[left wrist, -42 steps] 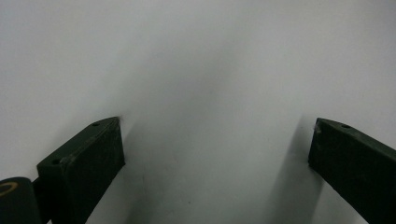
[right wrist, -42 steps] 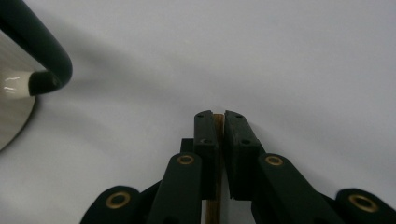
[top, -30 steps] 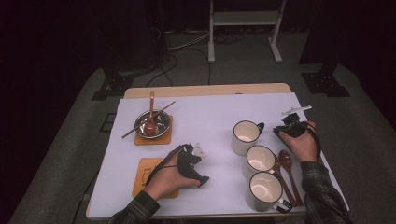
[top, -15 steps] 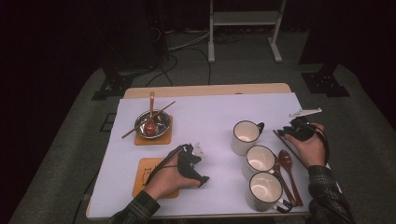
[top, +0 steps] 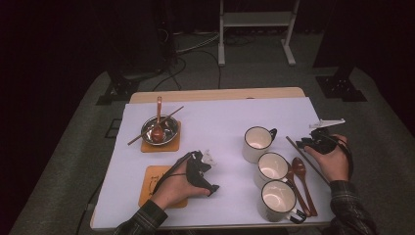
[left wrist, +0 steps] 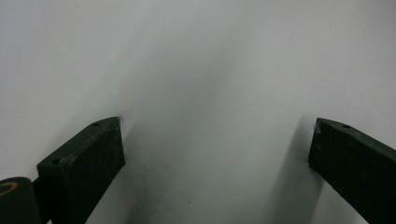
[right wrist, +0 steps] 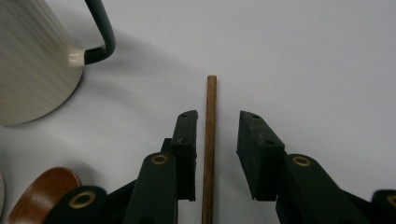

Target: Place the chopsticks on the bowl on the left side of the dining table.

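Right now the right gripper (right wrist: 215, 154) hovers near the table's (top: 215, 117) right edge with its jaws straddling a wooden chopstick (right wrist: 209, 140) that lies flat on the white surface; the jaws have just been closing, yet a gap shows on both sides of the stick, so nothing is pinched. Beside it stand three cream mugs (top: 257, 143) in a row, with wooden spoons (top: 299, 169) just alongside. Toward the near edge, the left gripper (left wrist: 215, 154) rests with its jaws spread wide over bare tabletop, next to an orange coaster (top: 155, 178).
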Motion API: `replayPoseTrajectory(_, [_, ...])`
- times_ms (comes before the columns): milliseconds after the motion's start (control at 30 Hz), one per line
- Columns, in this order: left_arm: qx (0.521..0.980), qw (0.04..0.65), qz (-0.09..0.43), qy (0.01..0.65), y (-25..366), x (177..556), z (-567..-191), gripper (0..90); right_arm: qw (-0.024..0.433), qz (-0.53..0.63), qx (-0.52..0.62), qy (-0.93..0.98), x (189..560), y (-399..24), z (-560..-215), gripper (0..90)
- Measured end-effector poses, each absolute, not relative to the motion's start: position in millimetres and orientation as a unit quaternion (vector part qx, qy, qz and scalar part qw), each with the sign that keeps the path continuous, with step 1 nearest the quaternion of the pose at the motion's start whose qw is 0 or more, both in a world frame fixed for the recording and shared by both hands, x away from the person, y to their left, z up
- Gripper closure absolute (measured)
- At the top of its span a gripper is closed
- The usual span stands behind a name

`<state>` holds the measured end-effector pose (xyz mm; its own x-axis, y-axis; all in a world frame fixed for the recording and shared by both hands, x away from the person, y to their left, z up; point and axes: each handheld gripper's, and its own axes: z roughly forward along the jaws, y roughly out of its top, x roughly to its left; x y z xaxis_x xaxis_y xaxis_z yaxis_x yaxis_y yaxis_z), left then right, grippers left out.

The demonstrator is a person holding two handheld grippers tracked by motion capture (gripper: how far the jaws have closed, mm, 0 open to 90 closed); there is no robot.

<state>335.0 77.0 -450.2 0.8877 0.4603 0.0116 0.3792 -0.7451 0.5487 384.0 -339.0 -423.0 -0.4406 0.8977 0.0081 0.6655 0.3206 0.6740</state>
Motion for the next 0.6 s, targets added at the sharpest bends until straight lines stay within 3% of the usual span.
replayPoseTrajectory(600, [0.932, 0.276, 0.074, 0.224, 77, 335, -450, 2.2, 0.185, 0.302, 0.506, 0.787, 350, -360, -427, 68.3])
